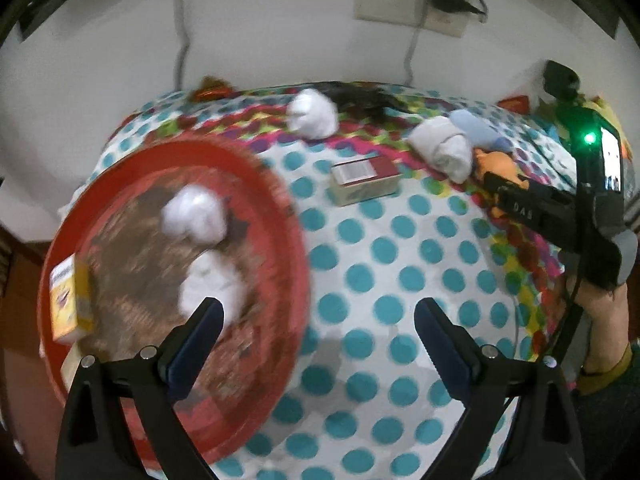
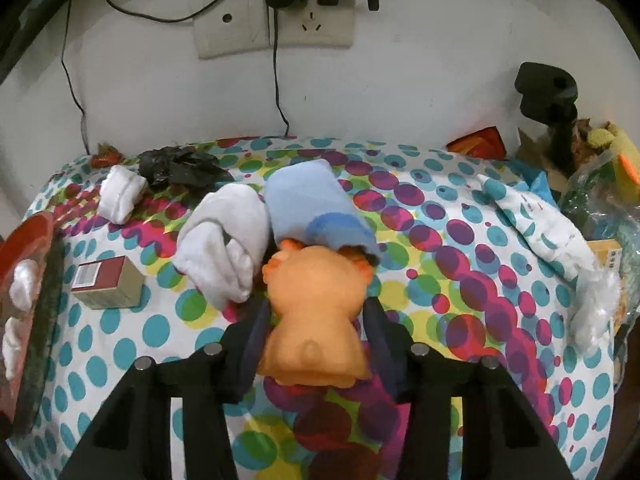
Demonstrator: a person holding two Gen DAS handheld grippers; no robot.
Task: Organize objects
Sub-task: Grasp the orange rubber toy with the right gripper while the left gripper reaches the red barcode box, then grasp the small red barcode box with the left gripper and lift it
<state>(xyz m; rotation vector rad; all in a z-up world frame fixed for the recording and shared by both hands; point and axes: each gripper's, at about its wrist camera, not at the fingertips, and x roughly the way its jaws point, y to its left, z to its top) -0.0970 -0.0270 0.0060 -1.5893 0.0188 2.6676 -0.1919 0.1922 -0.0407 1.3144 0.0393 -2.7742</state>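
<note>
- Right gripper [image 2: 314, 328] is straddling an orange toy [image 2: 316, 312], a pad lying against each flank; jaws part-way in, pinching it.
- Toy is lying on the dotted cloth [image 2: 460, 320], head end pointing toward the wall, head touching a blue roll [image 2: 308, 208].
- White sock bundle [image 2: 226, 240] is sitting just left of the toy, touching the blue roll.
- Small box [image 2: 108, 282] with a dark red top is lying further left, apart from the bundle.
- Smaller white bundle [image 2: 120, 194] is resting near the far left edge, beside a crumpled black bag [image 2: 180, 168].
- White patterned cloth [image 2: 540, 232] is lying crumpled at the right, well apart from the toy.
- Wall socket [image 2: 276, 26] with plugs and cables is showing above the bed.
- Left gripper [image 1: 320, 320] is hanging spread wide, nothing between the fingers, over the edge of a red basin [image 1: 288, 216] and the cloth.
- Left finger [image 1: 196, 344] is overlapping the basin, right finger over the cloth.
- Basin is holding two white bundles [image 1: 196, 216] and a yellow box [image 1: 70, 300] leaning against its left wall; this part is blurred.
- In the left view, a hand [image 1: 604, 308] is gripping the right tool at the right edge.
</note>
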